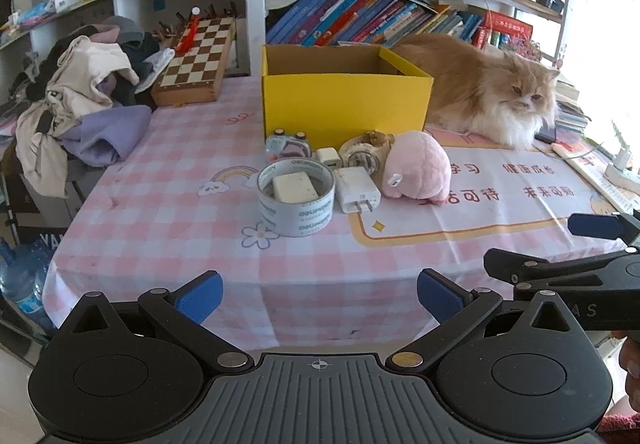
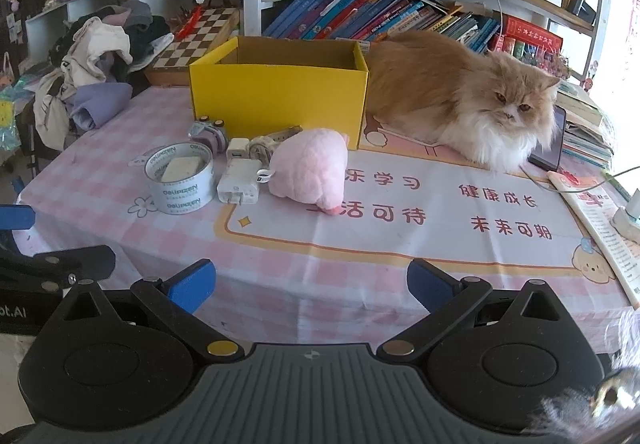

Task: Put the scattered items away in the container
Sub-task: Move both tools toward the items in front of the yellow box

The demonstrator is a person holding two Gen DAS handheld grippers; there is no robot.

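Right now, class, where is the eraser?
In both views the eraser lies flat inside the ring of the tape roll, in front of the yellow box and left of the white charger.

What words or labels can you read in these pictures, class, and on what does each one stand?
"DELI PIZEN", uncertain, repeated: grey roll of tape.
"学习", "健康成长", "可待", "未来可期": pink checked tablecloth.
"AS": black right gripper body seen from the left wrist.
"ot.AI": black left gripper body seen from the right wrist.
Book spines and red box: too small.
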